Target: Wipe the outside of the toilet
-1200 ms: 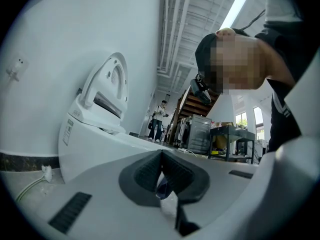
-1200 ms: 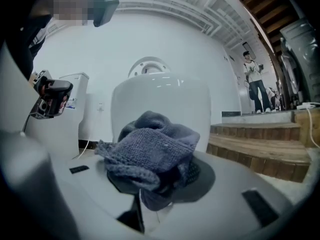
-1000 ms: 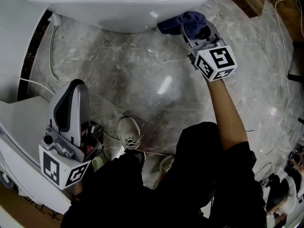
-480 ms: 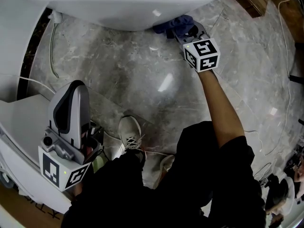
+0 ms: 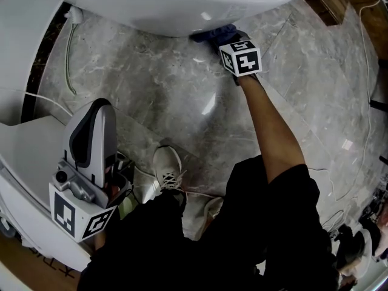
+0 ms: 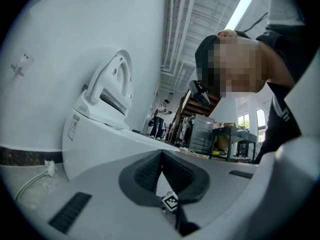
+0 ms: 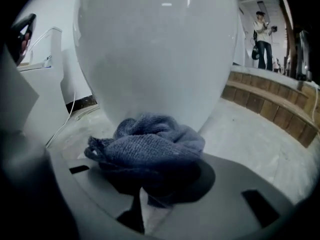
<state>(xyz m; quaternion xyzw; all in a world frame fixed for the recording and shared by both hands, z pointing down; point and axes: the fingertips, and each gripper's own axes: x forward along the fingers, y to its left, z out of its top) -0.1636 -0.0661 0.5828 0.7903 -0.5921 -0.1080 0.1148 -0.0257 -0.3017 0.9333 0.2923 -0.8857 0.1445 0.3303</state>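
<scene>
The white toilet (image 5: 170, 5) fills the top of the head view, and its rounded bowl (image 7: 155, 49) looms close in the right gripper view. My right gripper (image 5: 227, 38) is shut on a bunched blue cloth (image 7: 147, 144), which presses against the lower front of the bowl; in the head view the blue cloth (image 5: 209, 34) shows just under the bowl's rim. My left gripper (image 5: 91, 135) is held back at the lower left, away from the toilet, its jaws shut with nothing between them (image 6: 161, 171).
The floor is grey marble tile (image 5: 157, 96). A white cable (image 5: 68, 59) runs down at the left beside a white unit (image 5: 24, 144). My shoe (image 5: 167, 171) stands on the tile. Wooden steps (image 7: 270, 104) lie to the right, a person (image 7: 262, 31) beyond them.
My right gripper has carried the cloth leftward and further under the front of the bowl, arm stretching out. The left gripper has stayed where it was.
</scene>
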